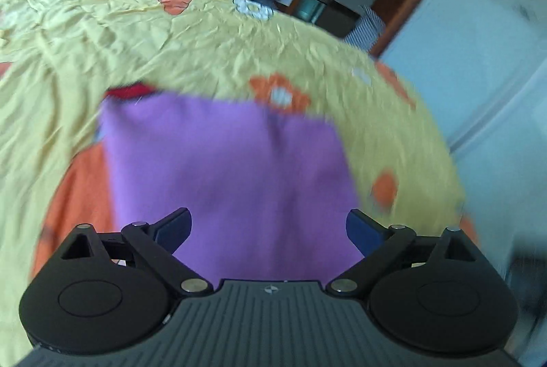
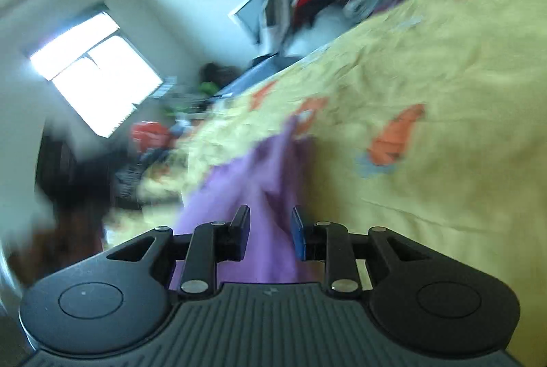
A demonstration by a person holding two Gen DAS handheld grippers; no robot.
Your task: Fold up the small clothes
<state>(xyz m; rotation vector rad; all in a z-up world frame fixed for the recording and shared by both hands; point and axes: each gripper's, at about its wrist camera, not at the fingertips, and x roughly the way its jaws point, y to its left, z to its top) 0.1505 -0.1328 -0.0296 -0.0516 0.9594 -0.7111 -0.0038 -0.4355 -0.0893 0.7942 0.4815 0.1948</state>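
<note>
On the yellow bedsheet, purple garment; left tongs apart, right tongs half-parted around it.

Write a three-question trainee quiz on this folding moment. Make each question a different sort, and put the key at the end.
1. True or false: the left gripper has its fingers spread wide above the purple garment.
2. Multiple choice: the right gripper is (A) wide open over bare sheet, (B) narrowed around a raised fold of purple cloth, (C) holding a red sock.
3. Short answer: what does the garment lie on?

Key:
1. True.
2. B. The fingers still show a gap, so whether the grip is firm cannot be told.
3. A yellow bedsheet printed with orange carrots and flowers.
</note>
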